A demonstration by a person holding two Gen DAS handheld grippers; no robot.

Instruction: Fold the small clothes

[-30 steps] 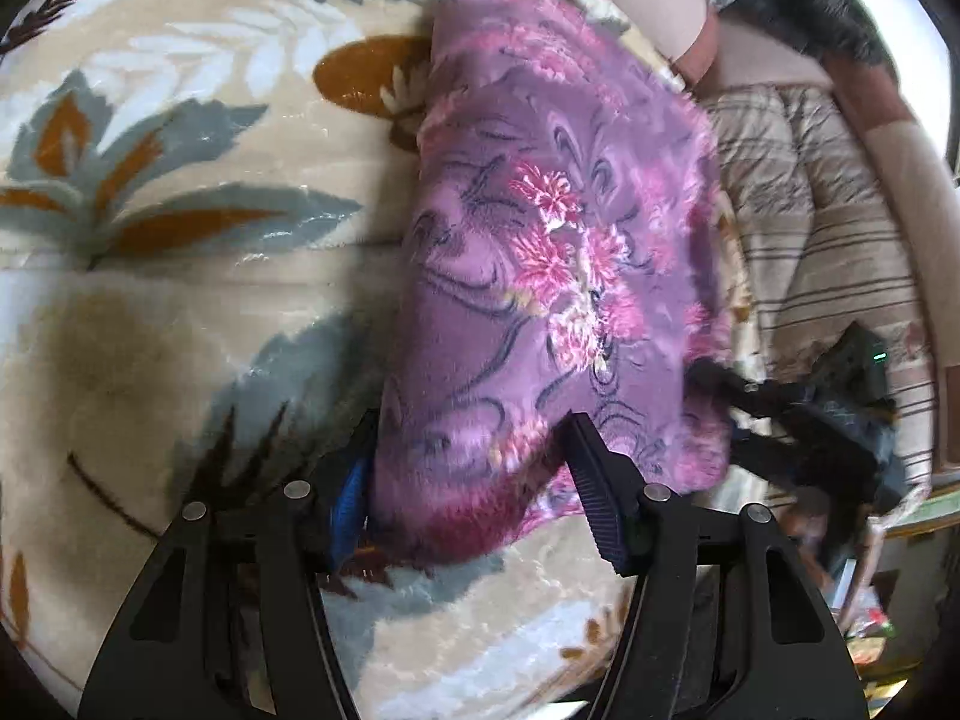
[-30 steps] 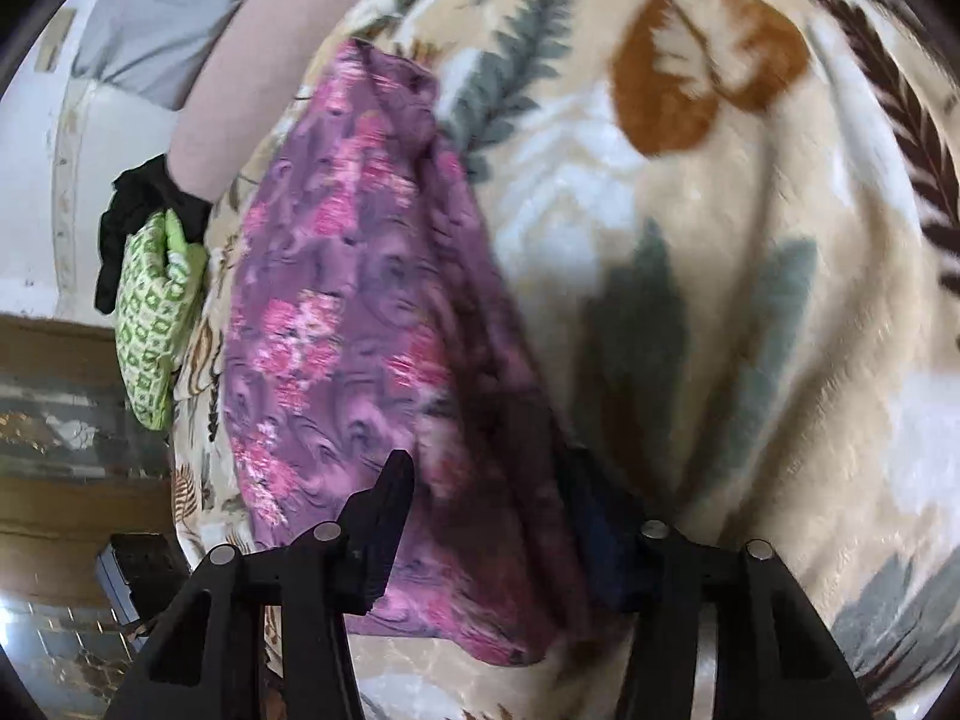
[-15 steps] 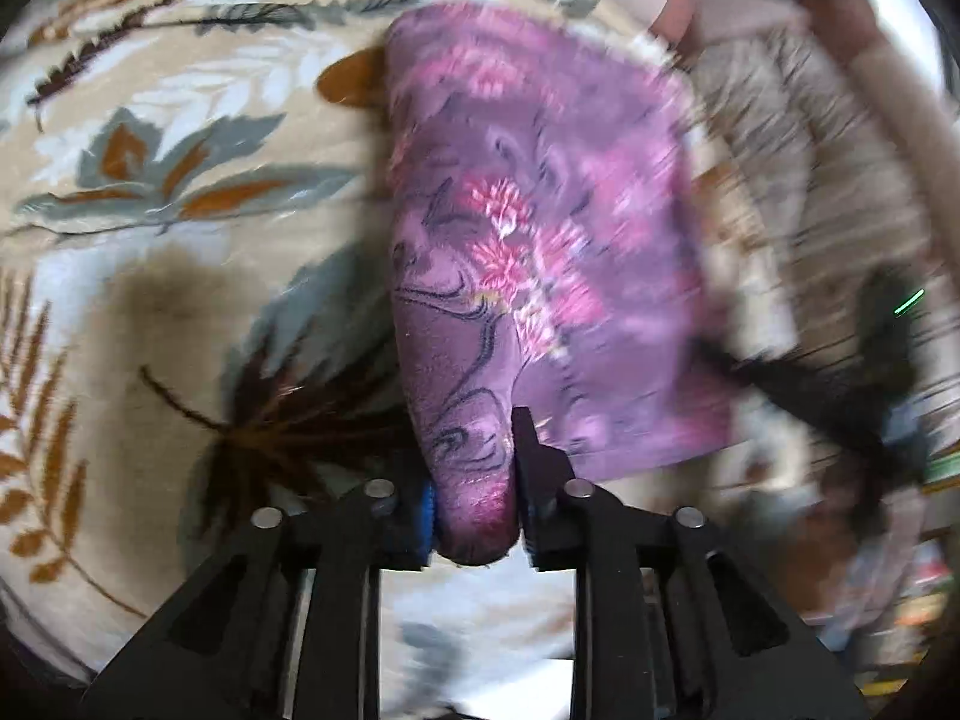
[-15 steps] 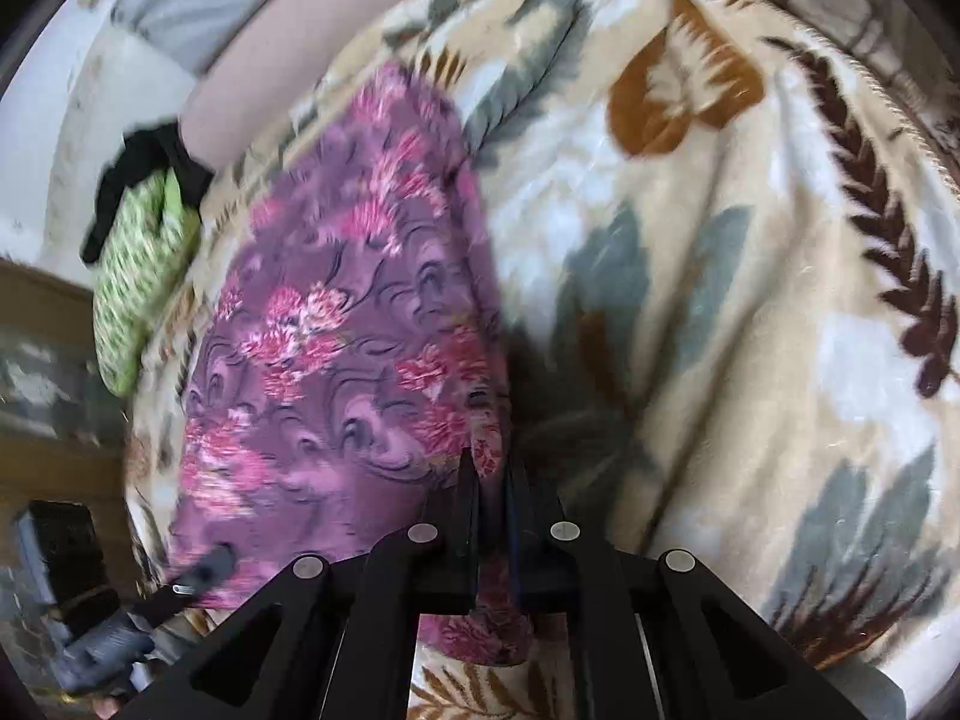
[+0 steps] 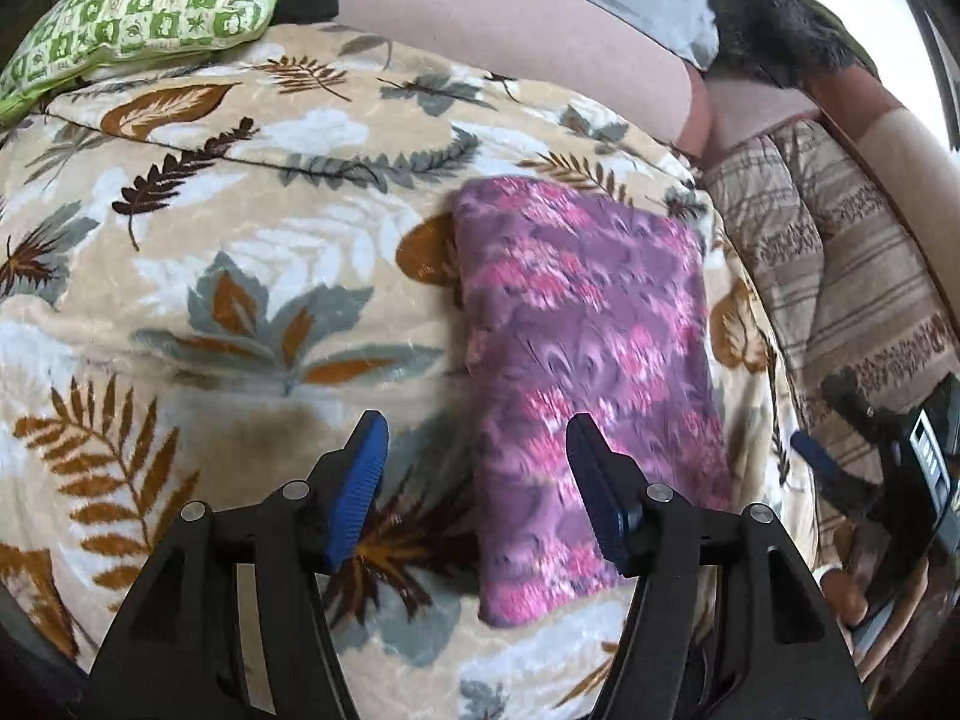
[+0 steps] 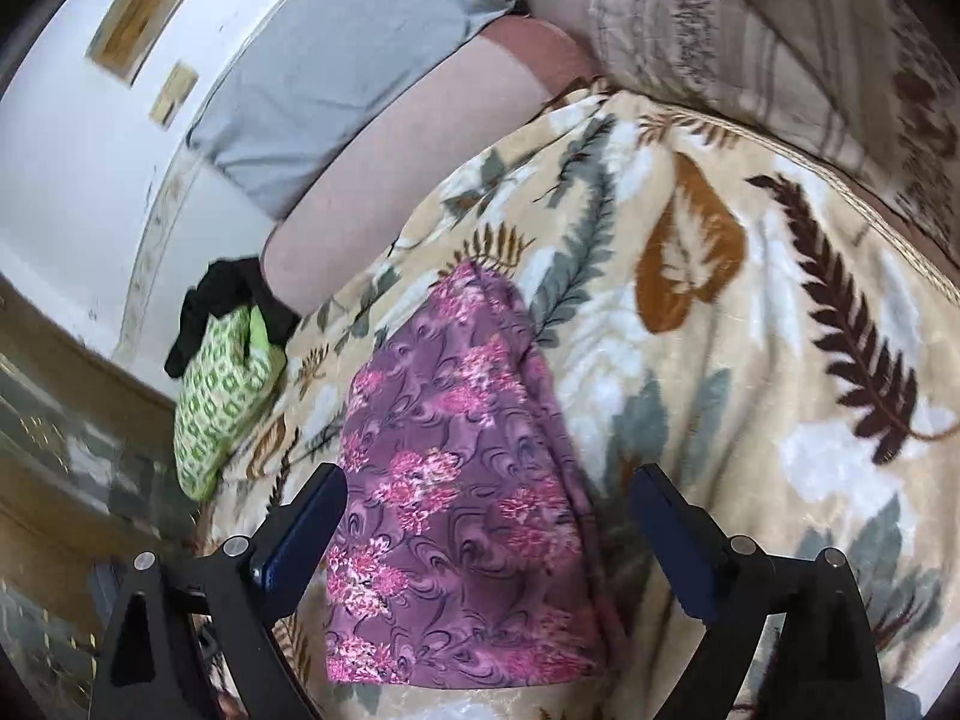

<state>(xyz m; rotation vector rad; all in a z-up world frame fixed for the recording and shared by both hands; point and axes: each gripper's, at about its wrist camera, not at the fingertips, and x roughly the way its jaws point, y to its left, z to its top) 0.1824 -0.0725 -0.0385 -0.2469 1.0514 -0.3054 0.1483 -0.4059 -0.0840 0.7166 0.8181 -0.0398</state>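
A purple cloth with pink flowers [image 5: 576,360] lies folded into a flat rectangle on the leaf-patterned blanket [image 5: 240,276]. My left gripper [image 5: 474,438] hovers above its near left edge, jaws opening, nothing pinched between the blue pads. In the right wrist view the same purple cloth [image 6: 456,498] lies below my right gripper [image 6: 489,492], whose jaws are opening wide above it, clear of the fabric. The right gripper's tip also shows at the far right of the left wrist view.
A green patterned cushion [image 5: 144,12] sits at the blanket's far left corner, with black fabric [image 6: 216,306] beside it. A person's bare leg [image 5: 510,48] rests along the blanket's far edge. A striped beige cover [image 5: 852,264] lies to the right.
Both grippers were shut on the cloth's near edge half a second ago; now both have let go, spread their jaws and risen. The cloth lies flat on the blanket.
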